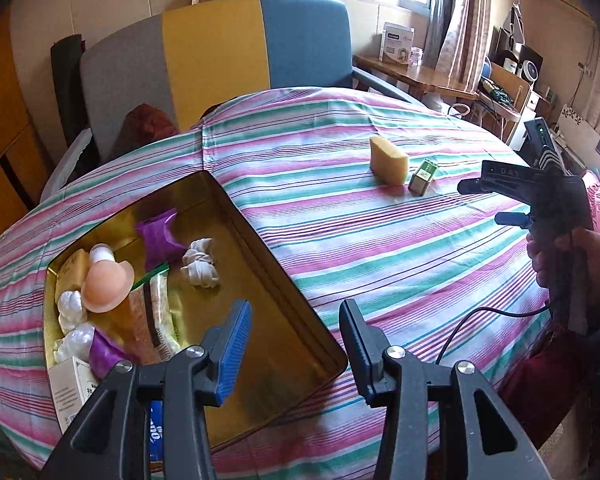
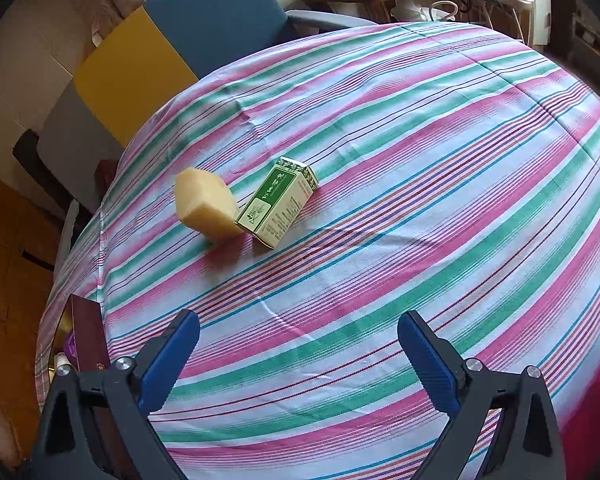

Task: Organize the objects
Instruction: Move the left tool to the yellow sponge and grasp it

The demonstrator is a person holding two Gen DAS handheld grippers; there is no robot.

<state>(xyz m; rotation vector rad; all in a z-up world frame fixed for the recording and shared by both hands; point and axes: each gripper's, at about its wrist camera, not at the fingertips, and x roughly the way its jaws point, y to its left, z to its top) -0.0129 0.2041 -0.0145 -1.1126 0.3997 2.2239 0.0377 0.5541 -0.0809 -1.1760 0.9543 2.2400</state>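
Most items sit in my gold tray under left tongs | sponge, green box ahead of right tongs remain | both tongs spread, empty

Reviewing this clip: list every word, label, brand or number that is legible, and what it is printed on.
"DAS": on the right gripper, seen from the left wrist camera.
Green box: printed text, too blurred to read.
White box in the gold tray: small print, unreadable.
White carton on the far desk: too small to read.
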